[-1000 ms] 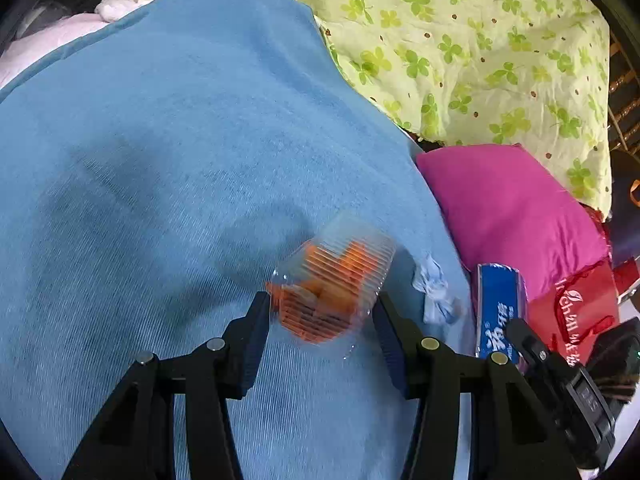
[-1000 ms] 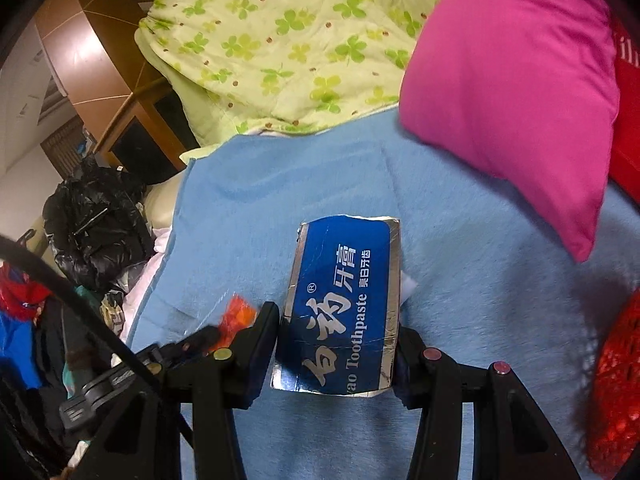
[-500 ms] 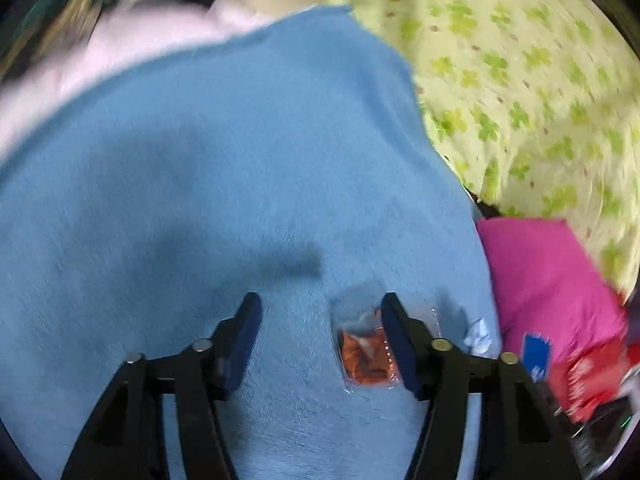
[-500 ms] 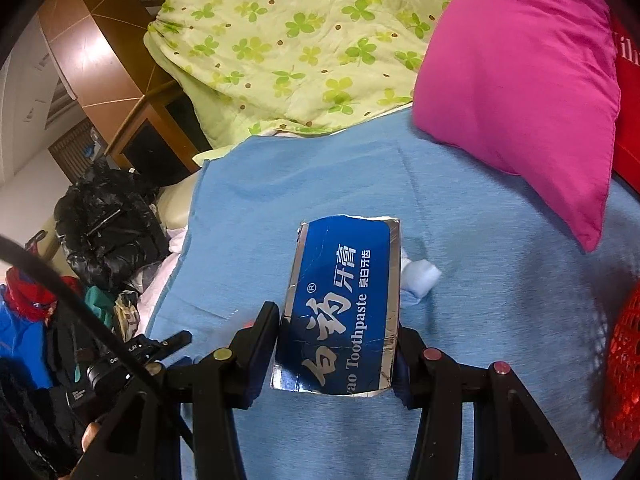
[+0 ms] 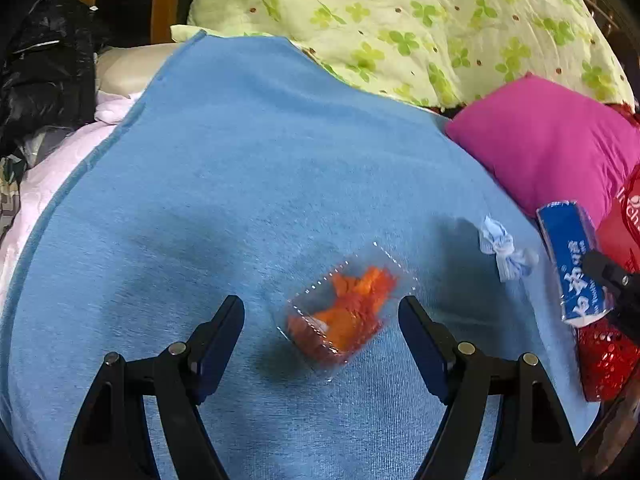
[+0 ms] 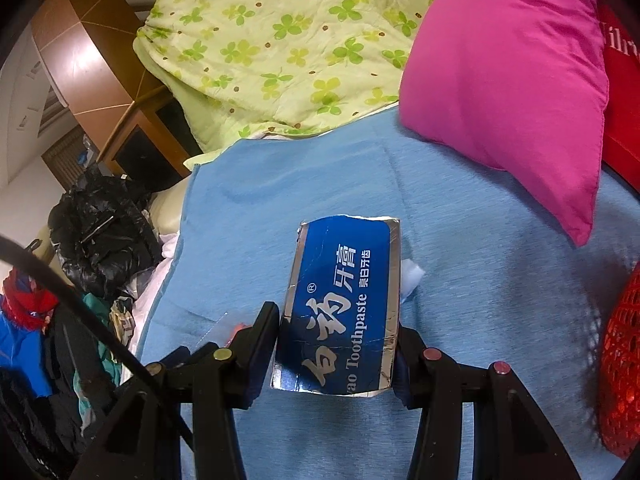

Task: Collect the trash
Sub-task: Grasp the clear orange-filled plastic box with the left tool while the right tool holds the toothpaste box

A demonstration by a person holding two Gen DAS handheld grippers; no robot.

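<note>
A clear plastic wrapper with orange contents [image 5: 345, 309] lies on the blue blanket [image 5: 240, 184] between the spread fingers of my left gripper [image 5: 322, 316], which is open and not touching it. A white crumpled tissue [image 5: 505, 250] lies to its right; it also peeks out behind the box in the right wrist view [image 6: 412, 276]. My right gripper [image 6: 338, 340] is shut on a blue toothpaste box [image 6: 340, 312], held above the blanket. The box also shows in the left wrist view [image 5: 572, 264].
A magenta pillow [image 5: 548, 140] and a green clover quilt [image 5: 420, 20] lie at the back. A red mesh bag [image 6: 620, 360] sits at the right. Black bags and clothes [image 6: 100, 232] pile up left of the bed, beside a wooden cabinet [image 6: 132, 148].
My left gripper let go of the clear wrapper, which now lies on the blanket, and its jaws opened wider. The right gripper kept its hold on the toothpaste box.
</note>
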